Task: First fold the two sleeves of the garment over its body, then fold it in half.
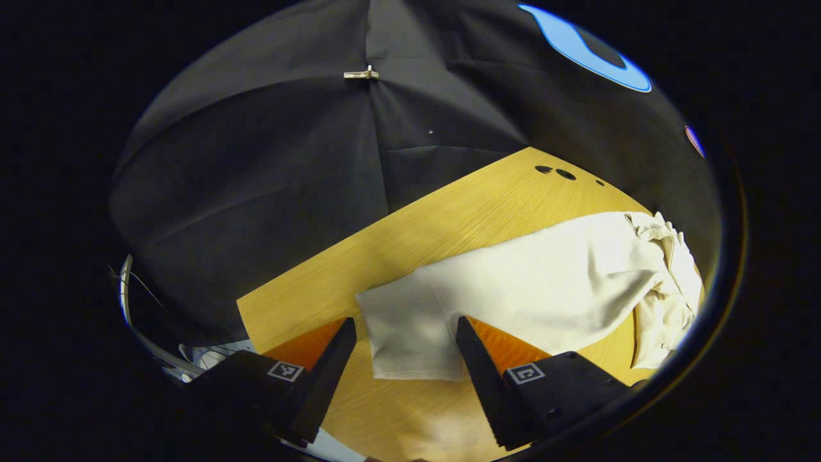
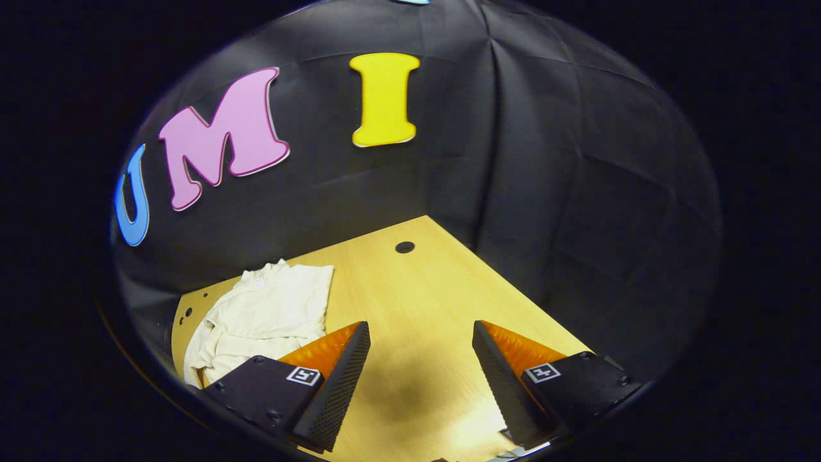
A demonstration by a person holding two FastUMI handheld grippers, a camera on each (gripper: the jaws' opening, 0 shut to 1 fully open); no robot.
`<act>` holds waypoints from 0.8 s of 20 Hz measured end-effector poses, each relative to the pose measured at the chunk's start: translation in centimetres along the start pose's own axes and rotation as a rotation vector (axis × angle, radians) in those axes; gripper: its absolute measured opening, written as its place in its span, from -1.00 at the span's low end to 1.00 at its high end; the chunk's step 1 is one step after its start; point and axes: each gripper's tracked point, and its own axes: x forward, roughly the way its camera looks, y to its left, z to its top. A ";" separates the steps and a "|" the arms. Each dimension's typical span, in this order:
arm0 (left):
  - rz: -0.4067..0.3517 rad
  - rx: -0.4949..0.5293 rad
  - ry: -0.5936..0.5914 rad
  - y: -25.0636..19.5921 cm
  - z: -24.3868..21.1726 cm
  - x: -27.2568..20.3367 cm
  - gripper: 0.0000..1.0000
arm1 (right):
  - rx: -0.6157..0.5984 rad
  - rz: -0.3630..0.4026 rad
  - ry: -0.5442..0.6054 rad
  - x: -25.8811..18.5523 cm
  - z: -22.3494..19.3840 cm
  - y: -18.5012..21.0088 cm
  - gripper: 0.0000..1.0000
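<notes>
Garment [image 1: 532,282] far end bunched, cut by view's rim; right gripper view: gripper body hides garment's near edge.

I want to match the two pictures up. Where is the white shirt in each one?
Left gripper view: the white shirt stretches from bottom middle to the right edge, its near end between the open fingers.
Right gripper view: it lies lower left, bunched, beside the left finger.
Shared landmark: the wooden table underneath it.
</notes>
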 end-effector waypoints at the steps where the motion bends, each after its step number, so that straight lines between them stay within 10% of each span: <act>1: 0.005 -0.002 0.001 -0.1 0.1 -0.1 0.96 | 0.005 -0.012 -0.006 -0.2 -0.1 -0.8 0.96; 4: 0.003 0.003 0.010 -0.9 -0.1 0.0 0.72 | 0.019 -0.024 -0.010 -1.3 -0.3 -2.0 0.96; 12: -0.039 0.074 -0.013 -3.8 0.5 0.1 -0.82 | -0.098 0.037 0.023 -1.9 -2.5 -1.3 0.96; 16: -0.076 0.040 0.031 -4.0 1.3 0.1 -0.87 | -0.095 0.079 0.042 -1.4 -3.5 0.5 0.96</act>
